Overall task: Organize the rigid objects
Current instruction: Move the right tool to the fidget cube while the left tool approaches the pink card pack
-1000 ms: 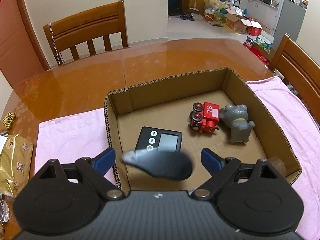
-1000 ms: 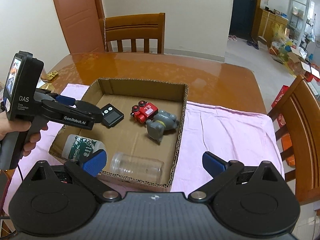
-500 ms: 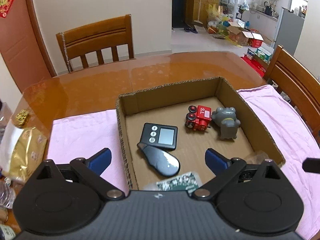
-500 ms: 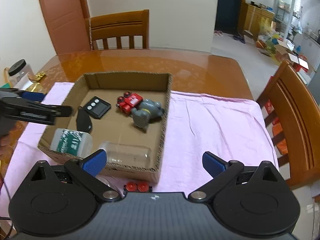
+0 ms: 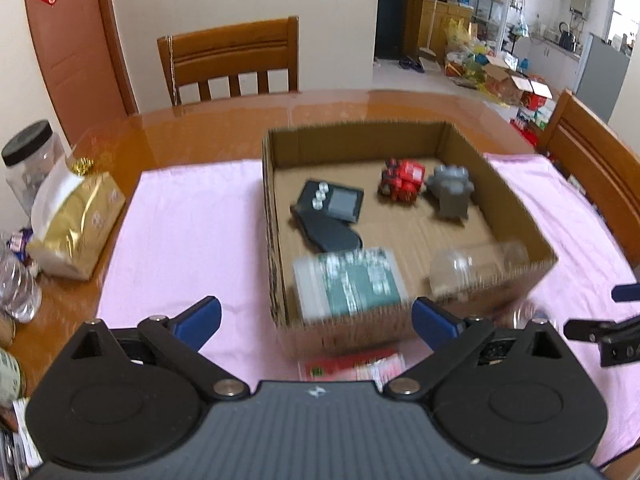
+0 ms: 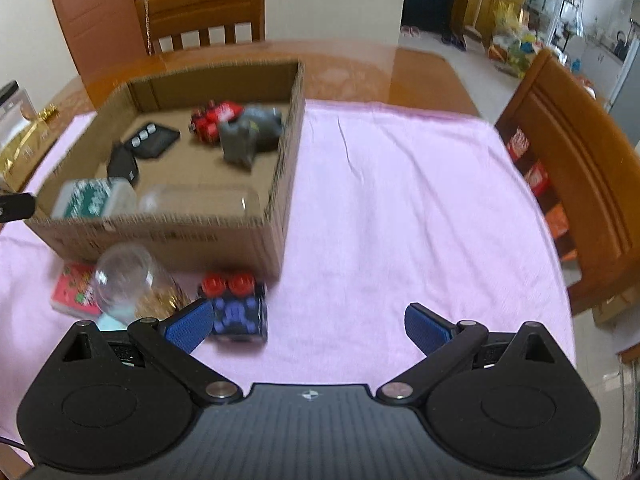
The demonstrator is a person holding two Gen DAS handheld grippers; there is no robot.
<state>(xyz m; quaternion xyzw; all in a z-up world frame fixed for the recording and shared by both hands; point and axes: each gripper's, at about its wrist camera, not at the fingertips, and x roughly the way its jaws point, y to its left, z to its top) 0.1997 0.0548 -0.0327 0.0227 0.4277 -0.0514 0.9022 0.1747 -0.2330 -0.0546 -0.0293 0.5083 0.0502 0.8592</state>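
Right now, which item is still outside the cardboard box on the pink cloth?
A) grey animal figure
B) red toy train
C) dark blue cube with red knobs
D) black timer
C: the dark blue cube with red knobs sits on the pink cloth just in front of the cardboard box, while the grey figure, timer and red train all lie inside it.

Motion blur: bottle label [image 5: 352,280] in lower centre box unreadable. Red packet [image 5: 352,366] half hidden behind left gripper body. Right gripper [image 5: 608,320] cut off at right edge.
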